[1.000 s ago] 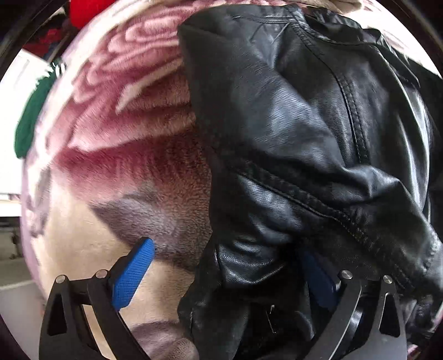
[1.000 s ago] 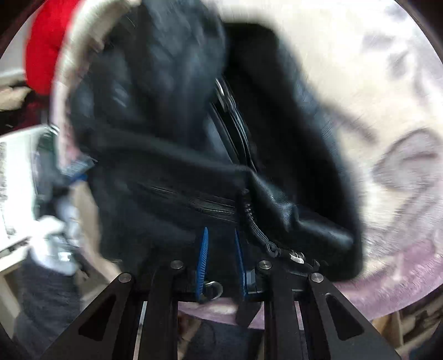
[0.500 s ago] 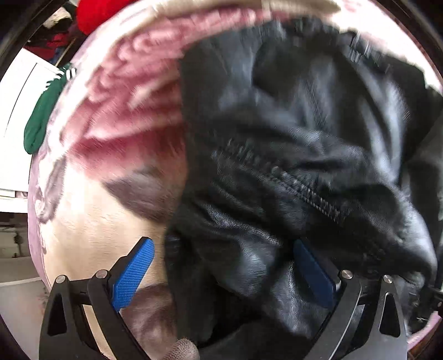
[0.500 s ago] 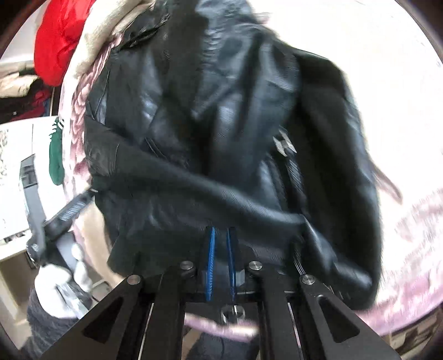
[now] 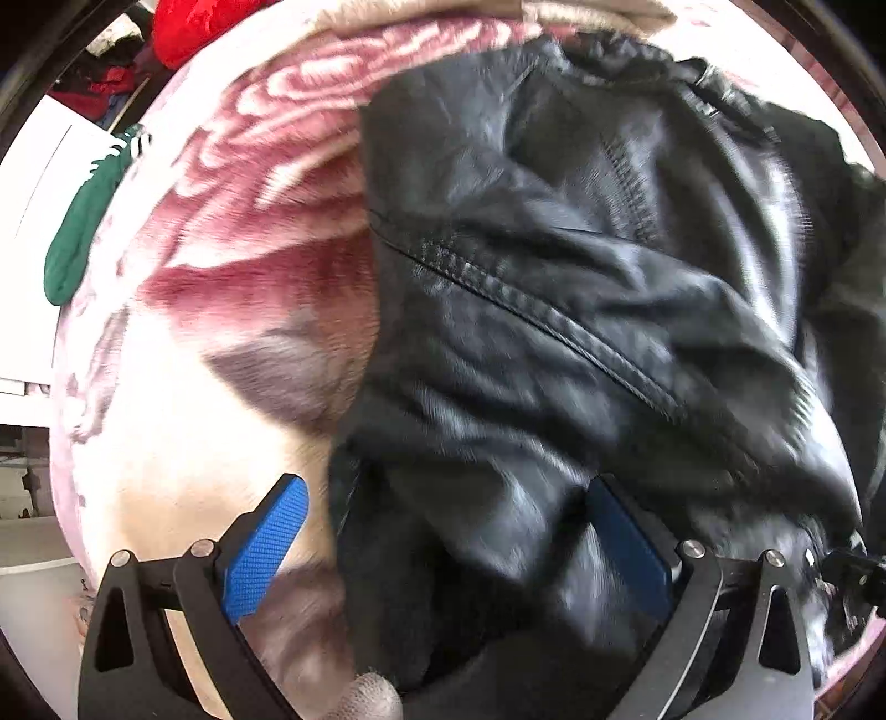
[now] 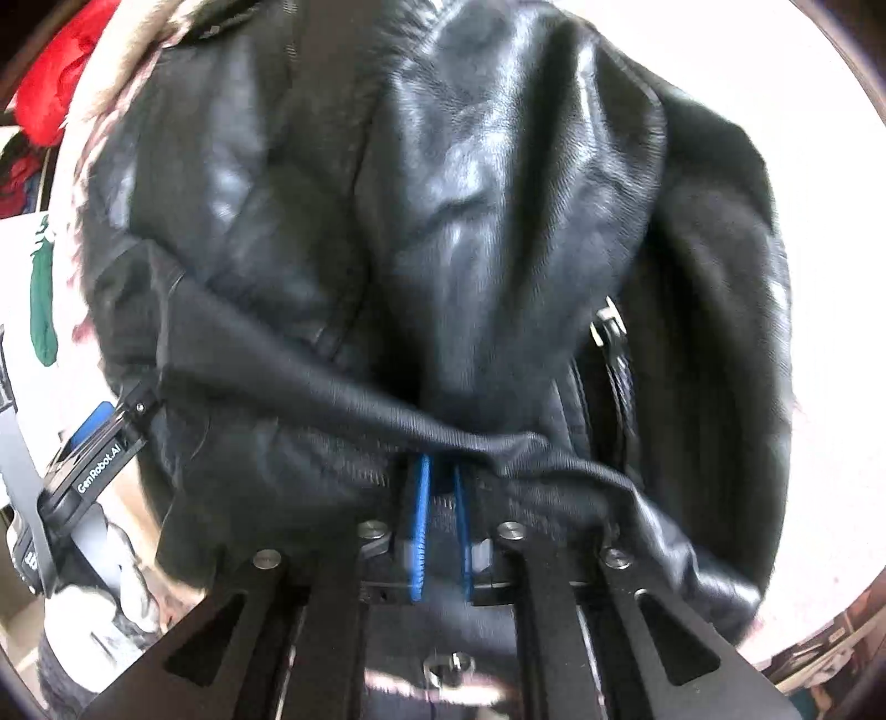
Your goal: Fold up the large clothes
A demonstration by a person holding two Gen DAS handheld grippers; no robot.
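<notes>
Garment: a black leather jacket with stitched seams and a metal zip lies crumpled on a plush rose-patterned blanket in pink, maroon and cream.
Place: the jacket's bulk sits away from the blanket's left edge, its top reaching toward the far edge, where a red garment shows beyond.
Left tool: its blue-padded jaws stand wide apart; the left pad is bare over the blanket, and a fold of the jacket's near end lies between the jaws and against the right pad, unclamped.
Right tool: its jaws have just been opening and stand a narrow gap apart; the jacket's dark ribbed hem drapes across their tips, with zip tape in the gap. Whether the pads press on it I cannot tell.
Off the bed: a green item lies past the blanket's left edge.
</notes>
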